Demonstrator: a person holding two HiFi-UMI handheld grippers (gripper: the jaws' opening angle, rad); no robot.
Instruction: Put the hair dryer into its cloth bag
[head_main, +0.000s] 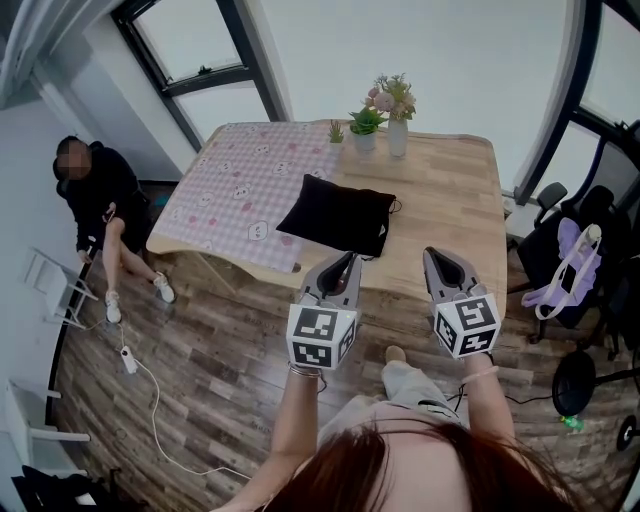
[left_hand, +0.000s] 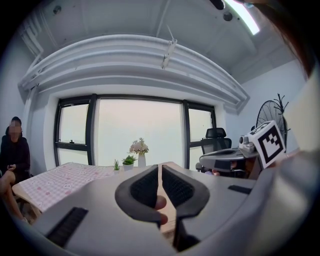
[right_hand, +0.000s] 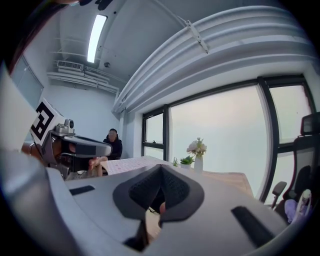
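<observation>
on the table's near half: black bag lying flat, both grippers shut and empty

black cloth bag (head_main: 335, 215): lies flat on the wooden table (head_main: 450, 200), toward the near edge, left end over the border of the pink checked cloth (head_main: 240, 190) that covers the table's left part. shows a short cord at the right corner. touches neither gripper.

left gripper (head_main: 345, 262): hangs in the air just short of the table's near edge, tip aimed at the bag, apart from it. in the left gripper view (left_hand: 160, 172), jaws drawn almost together, only a thin slit between the ribbed pads, nothing in it.

right gripper (head_main: 432, 255): hangs beside the left at about the same height, to the right of the bag, pointed over the bare wood. in the right gripper view (right_hand: 161, 172), pads pressed fully together, nothing held.

at the table's far edge: white vase of flowers (head_main: 397, 125), with a small potted plant (head_main: 364, 128) just beside it on the left.

further out: seated person in dark clothes (head_main: 100, 200) on the plank floor at the left, against the wall; black office chair (head_main: 580, 250) at the right with a purple bag (head_main: 565, 265) hung on it.
</observation>
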